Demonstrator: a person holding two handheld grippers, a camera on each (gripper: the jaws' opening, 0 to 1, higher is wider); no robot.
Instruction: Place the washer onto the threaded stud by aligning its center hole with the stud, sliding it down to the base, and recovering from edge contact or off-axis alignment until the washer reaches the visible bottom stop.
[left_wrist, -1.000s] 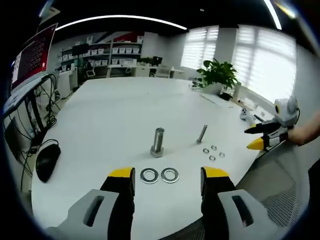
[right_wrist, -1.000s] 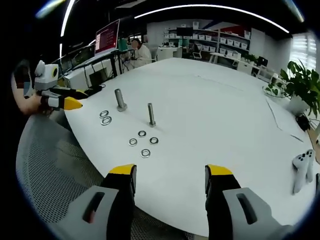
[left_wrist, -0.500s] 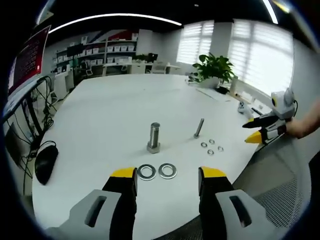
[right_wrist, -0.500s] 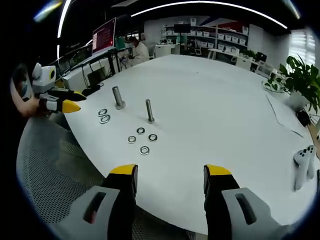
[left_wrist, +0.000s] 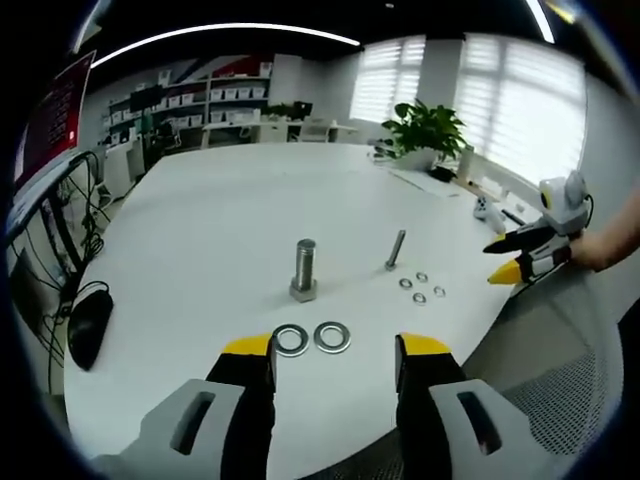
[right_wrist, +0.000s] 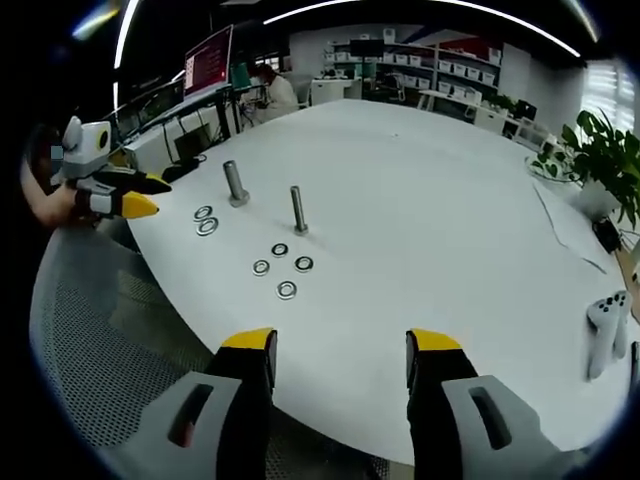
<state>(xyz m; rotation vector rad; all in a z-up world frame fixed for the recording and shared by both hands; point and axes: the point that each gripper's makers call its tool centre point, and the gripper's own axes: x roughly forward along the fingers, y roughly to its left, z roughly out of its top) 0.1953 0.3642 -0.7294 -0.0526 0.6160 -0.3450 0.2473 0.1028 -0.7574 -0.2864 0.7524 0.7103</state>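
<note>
Washers (left_wrist: 312, 338) flat at lower centre before upright stud (left_wrist: 304, 270); left gripper (left_wrist: 333, 352) and right gripper (right_wrist: 340, 346) spread, empty.

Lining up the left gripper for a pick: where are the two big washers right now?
In the left gripper view, the big washers lie side by side flat on the table, just beyond the open left gripper and in front of the thick stud.

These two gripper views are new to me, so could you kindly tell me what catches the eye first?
Two upright bolts stand out on the white table: a thick bolt and a thin stud to its right in the left gripper view. Two large washers lie just ahead of the open left gripper, and four small washers cluster near the thin stud, ahead of the open right gripper.
</note>
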